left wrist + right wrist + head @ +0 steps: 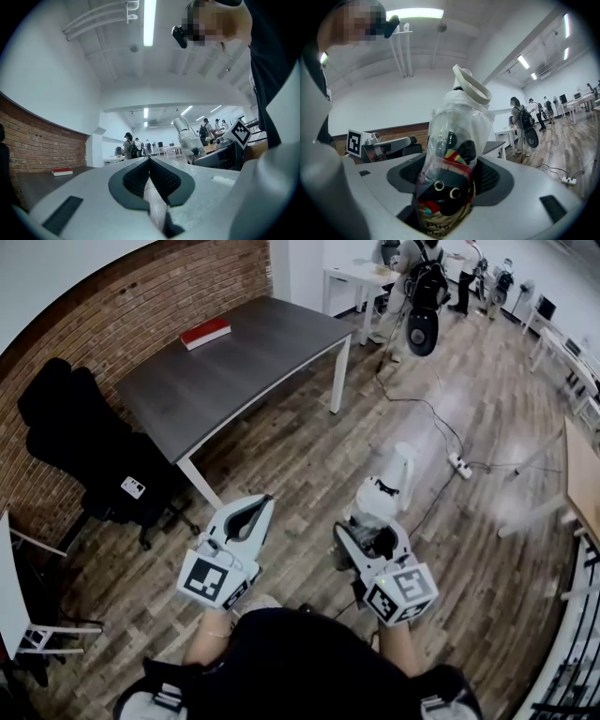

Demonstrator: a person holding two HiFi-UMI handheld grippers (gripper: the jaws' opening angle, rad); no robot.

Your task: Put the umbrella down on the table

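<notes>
- Right hand-held gripper (451,187) is clamping the folded umbrella (452,150), which is wrapped in clear plastic and sitting over the floor, well apart from the counter (253,357).
- Left hand-held gripper (149,163) is holding nothing, its jaws pressed together.
- Lettering low on the umbrella's cover is showing only partly and is illegible.
- A red book (204,332) is lying near the counter's far edge.

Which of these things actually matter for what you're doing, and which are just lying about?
In the job: umbrella in its clear sleeve; right gripper clamped on it; grey table.
Just lying about: red book on that table; black chair; power strip on the floor; left gripper, shut and empty.
</notes>
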